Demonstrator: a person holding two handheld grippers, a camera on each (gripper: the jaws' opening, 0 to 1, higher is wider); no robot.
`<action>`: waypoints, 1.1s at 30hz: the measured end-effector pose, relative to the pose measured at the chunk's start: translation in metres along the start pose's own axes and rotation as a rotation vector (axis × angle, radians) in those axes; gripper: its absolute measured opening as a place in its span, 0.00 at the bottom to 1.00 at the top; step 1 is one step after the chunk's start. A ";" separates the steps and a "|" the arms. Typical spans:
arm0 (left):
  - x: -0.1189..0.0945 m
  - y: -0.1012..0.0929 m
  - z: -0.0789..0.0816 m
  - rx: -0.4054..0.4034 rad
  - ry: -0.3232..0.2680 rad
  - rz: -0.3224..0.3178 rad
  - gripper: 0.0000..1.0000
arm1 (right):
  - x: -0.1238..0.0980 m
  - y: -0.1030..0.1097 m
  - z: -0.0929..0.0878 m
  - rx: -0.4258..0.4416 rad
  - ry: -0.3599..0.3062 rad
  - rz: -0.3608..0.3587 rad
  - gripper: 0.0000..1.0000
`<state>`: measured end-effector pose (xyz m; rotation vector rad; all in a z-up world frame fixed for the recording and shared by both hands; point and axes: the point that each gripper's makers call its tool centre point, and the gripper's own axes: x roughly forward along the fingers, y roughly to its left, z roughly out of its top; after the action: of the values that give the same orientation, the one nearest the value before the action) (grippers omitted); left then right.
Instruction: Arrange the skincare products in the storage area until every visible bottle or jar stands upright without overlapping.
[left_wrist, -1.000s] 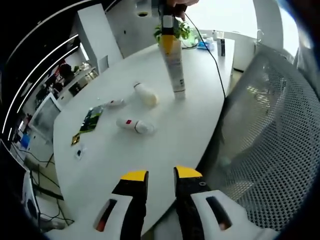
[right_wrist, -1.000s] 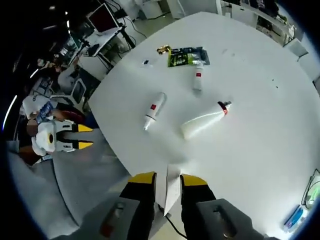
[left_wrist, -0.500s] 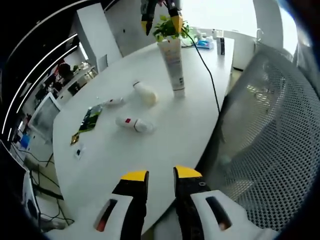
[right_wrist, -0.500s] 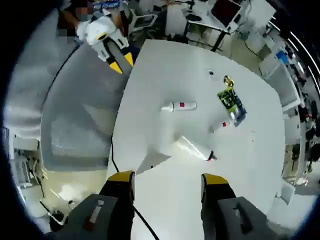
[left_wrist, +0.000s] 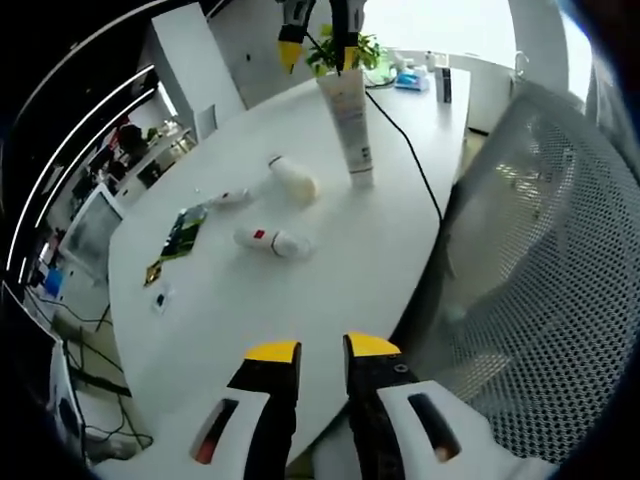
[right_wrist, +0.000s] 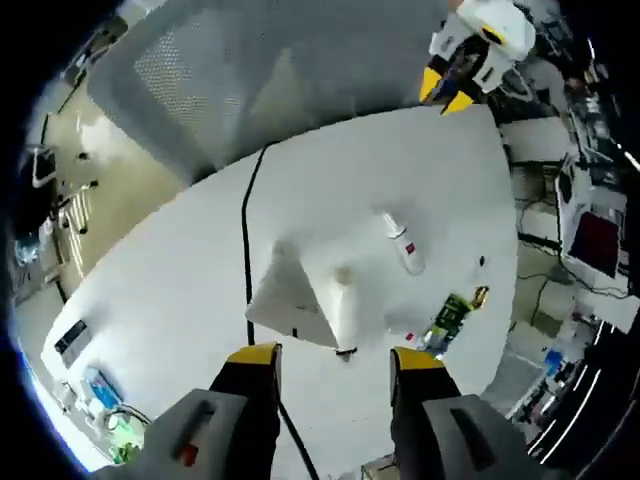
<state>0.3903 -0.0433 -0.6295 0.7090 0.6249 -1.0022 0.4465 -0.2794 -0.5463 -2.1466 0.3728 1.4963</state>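
A tall white tube stands upright on its cap on the white round table. My right gripper hovers open just over the tube's top. In the right gripper view I look down on the tube's flat wide end, just beyond my open right gripper. A rounded white bottle lies on its side. A small white bottle with a red label also lies flat, as does a thin little tube. My left gripper hangs off the table's near edge, jaws close together and empty.
A green packet lies on the table's left part. A black cable crosses the table beside the tube. A grey mesh chair stands at the table's edge. A potted plant and small boxes sit at the far end.
My right gripper has opened and let go of the tall tube, which stays standing. It now hovers over the tube's top. The left gripper has barely moved.
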 end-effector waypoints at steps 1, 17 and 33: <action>0.000 0.000 0.000 -0.001 0.001 0.001 0.16 | 0.003 0.008 0.001 -0.044 0.005 0.038 0.35; 0.001 -0.001 -0.002 0.007 0.017 -0.008 0.14 | 0.009 0.024 0.012 -0.233 -0.008 0.070 0.20; 0.001 -0.001 -0.003 0.009 0.021 -0.009 0.14 | 0.019 0.026 0.015 -0.149 -0.035 0.131 0.00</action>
<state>0.3893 -0.0421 -0.6328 0.7258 0.6429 -1.0078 0.4293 -0.2921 -0.5746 -2.2456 0.4084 1.6797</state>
